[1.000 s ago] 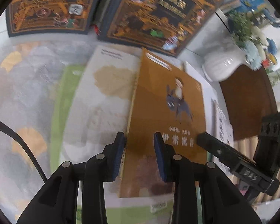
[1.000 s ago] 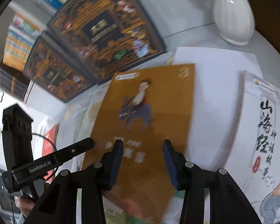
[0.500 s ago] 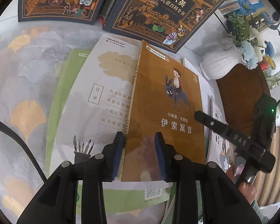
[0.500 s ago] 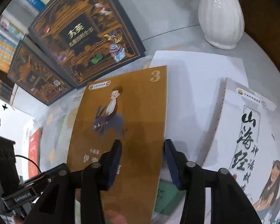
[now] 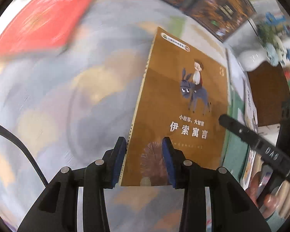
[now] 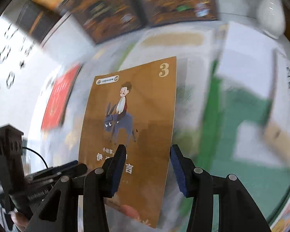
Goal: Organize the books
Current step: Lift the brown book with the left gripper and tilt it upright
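two grippers, one book, both at its near short edge.

- book (image 5: 179,100): brown, thin, donkey rider on cover, face up. raised off the cloth (image 5: 58,96) at the near end, apparently tilted. sharp in both views against a smeared background, so judged carried.
- long axis: straight ahead, away from both grippers, along their line of pointing.
- left gripper (image 5: 144,154): astride the spine corner, one pad against the spine edge, the other on the cover. jaws just opened a little wider with the corner between them. grasp judged kept, loosely.
- right gripper (image 6: 147,166): astride the opposite long edge, near corner. one pad over the cover, the other just outside the edge. contact not clear; clamped or slack cannot be told.
- nearer hand: neither, one corner each.
- open room: bare cloth to the left of the spine. red book (image 5: 42,17) far left.
- crowding: dark books (image 5: 212,5) beyond the far edge. green book (image 6: 241,116) and white covers close on the right. vase (image 5: 251,60) far right.
- judgement: leftward path free; far corners to be kept off the dark books; weak grip a risk of droop or slip.
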Demonstrator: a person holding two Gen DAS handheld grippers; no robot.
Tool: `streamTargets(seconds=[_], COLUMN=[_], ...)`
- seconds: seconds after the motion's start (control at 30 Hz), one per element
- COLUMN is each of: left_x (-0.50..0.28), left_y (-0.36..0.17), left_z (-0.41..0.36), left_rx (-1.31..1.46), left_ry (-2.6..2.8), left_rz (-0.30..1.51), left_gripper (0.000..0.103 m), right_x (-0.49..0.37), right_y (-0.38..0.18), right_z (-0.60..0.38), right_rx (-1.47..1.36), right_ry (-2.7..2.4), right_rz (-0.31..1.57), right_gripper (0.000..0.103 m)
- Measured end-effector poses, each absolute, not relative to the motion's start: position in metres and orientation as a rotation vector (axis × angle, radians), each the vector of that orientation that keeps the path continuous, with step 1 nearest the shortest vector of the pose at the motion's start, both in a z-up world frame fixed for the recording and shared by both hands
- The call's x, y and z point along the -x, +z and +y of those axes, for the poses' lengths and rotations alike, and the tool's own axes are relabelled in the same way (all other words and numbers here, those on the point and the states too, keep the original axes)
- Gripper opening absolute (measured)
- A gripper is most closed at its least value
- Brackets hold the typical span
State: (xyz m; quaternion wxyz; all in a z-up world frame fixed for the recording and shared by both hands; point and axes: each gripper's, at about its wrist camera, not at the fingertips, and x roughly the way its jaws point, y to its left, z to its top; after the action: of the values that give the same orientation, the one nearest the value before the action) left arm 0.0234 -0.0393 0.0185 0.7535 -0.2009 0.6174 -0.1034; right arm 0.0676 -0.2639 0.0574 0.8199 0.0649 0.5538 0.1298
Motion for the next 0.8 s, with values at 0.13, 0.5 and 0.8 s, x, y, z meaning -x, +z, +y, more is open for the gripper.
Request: streamTargets(seconds=[0.13,0.5,0.8], left_x=[0.009,0.032,0.046], left_y=[0.016,0.008,0.047], left_z=[-0.015,-0.007,-0.006], left_rx=[0.482,0.509,0.508], left_ry=[-0.216,-0.208,-0.33], left_rz=[1.331,1.277,1.168], left_gripper=[0.035,0.035,0.035], right_x=[-0.046,0.029,0.036], right_y=[0.042,0.022,0.018], right_z=[-0.245,-0.258,-0.255], right_rx=[-0.126,-0.285,-0.326], right_ry=[0.324,0.33,0.294], right_rz=[1.242,1.302,1.284], right_gripper=[0.047,0.038,0.028])
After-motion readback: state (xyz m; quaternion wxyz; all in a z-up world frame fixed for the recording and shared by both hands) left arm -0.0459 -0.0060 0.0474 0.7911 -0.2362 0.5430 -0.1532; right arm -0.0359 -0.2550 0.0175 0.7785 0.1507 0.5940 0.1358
